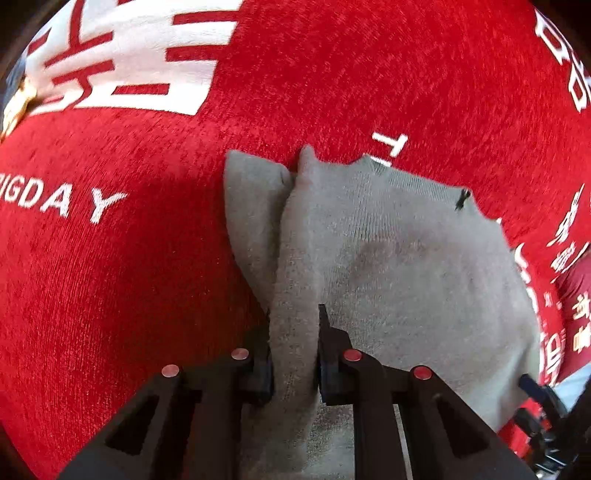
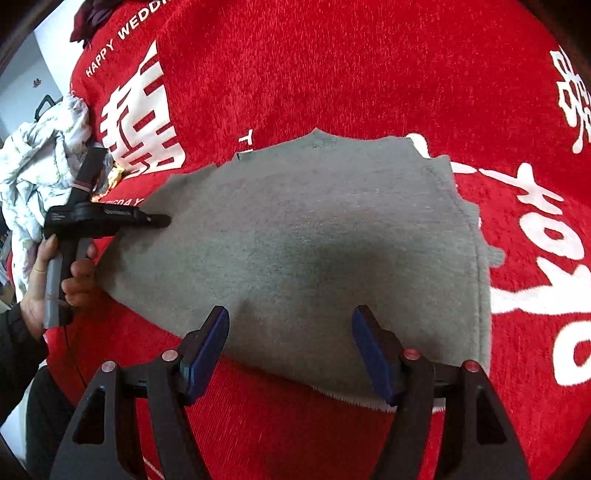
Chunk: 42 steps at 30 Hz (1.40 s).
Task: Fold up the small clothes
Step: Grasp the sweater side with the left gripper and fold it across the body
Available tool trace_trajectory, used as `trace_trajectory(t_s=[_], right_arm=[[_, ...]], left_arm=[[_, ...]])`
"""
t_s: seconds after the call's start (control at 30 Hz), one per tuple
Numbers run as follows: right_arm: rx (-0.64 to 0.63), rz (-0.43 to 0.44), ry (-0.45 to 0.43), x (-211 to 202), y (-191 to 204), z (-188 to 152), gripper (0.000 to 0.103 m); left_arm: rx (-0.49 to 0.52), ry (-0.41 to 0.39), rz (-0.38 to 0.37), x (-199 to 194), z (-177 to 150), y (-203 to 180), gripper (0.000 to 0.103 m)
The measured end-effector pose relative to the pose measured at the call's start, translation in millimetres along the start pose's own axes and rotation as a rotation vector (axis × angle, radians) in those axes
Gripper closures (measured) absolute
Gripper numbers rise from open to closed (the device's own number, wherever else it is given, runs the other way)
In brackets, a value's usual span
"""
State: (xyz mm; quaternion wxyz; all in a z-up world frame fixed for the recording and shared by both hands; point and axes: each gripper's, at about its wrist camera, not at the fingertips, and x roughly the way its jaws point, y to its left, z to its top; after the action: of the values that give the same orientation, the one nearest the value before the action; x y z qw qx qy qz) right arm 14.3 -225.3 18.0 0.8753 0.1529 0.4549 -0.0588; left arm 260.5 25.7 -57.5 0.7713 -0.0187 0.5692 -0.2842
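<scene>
We see a grey garment [image 2: 314, 236] lying spread on a red blanket [image 2: 332, 66] that carries white lettering and large white characters. In the right wrist view the garment lies mostly flat, with its neckline at the far edge and a stitched seam running down its right side. A darker patch sits near its middle.

The left gripper [image 1: 293, 347] has its jaws clamped on a raised fold of the grey garment [image 1: 388, 258]. In the left wrist view a ridge of fabric runs up between the two black fingers [image 1: 328, 354], which press on it from both sides. Beyond the jaws, a folded-over flap of the same fabric lies on the left of the garment, touching the blanket [image 1: 110, 277].

The right gripper [image 2: 290, 350] has its jaws standing well apart. Its blue pads [image 2: 207, 347] sit over the near hem of the garment, and we see no fabric pinched between them (whether the pad tips touch the cloth we cannot tell).

In the right wrist view the left gripper [image 2: 162, 220] appears at the left edge of the garment, its black tip lying on the fabric. A hand [image 2: 55, 269] grips its grey handle. Behind that hand we see a crumpled pile of pale floral cloth [image 2: 40, 162] at the blanket's left edge, and a dark red bundle [image 2: 92, 18] near the far corner.
</scene>
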Motion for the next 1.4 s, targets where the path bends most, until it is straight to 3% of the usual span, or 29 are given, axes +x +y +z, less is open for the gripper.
trace_trajectory(t_s=[0.13,0.33,0.43,0.53,0.67,0.8,0.87,0.93,1.17,1.3,1.4], right_arm=[[-0.028,-0.021,-0.019,0,-2,12,0.030],[-0.086,-0.119,-0.008,26,1,58,0.030],[-0.134,-0.138,0.087,58,13,80,0.030],[-0.196,-0.167,0.127,87,29,94,0.029],[-0.136,-0.215,0.146,113,29,121,0.023],[-0.111,-0.227,0.180,142,25,142,0.006],[-0.035,-0.228,0.147,127,16,149,0.006],[-0.017,-0.216,0.040,95,12,143,0.006],[0.053,-0.258,-0.137,-14,-25,60,0.006],[0.181,-0.233,-0.147,-38,-59,21,0.006],[0.207,-0.219,-0.131,-40,-76,4,0.006]], left_arm=[[0.010,-0.027,0.001,-18,2,-6,0.085],[0.073,-0.090,0.000,-54,11,-40,0.086],[0.113,-0.091,0.029,-63,18,-65,0.086],[0.133,-0.104,0.034,-73,22,-83,0.086],[0.141,-0.107,0.035,-74,25,-96,0.086],[0.150,-0.109,0.039,-74,25,-108,0.086],[0.142,-0.105,0.039,-75,27,-110,0.086],[0.142,-0.102,0.038,-78,26,-112,0.086],[0.207,-0.097,0.082,-77,18,-152,0.086],[0.248,-0.068,0.119,-66,10,-195,0.086],[0.284,-0.042,0.139,-53,1,-233,0.086]])
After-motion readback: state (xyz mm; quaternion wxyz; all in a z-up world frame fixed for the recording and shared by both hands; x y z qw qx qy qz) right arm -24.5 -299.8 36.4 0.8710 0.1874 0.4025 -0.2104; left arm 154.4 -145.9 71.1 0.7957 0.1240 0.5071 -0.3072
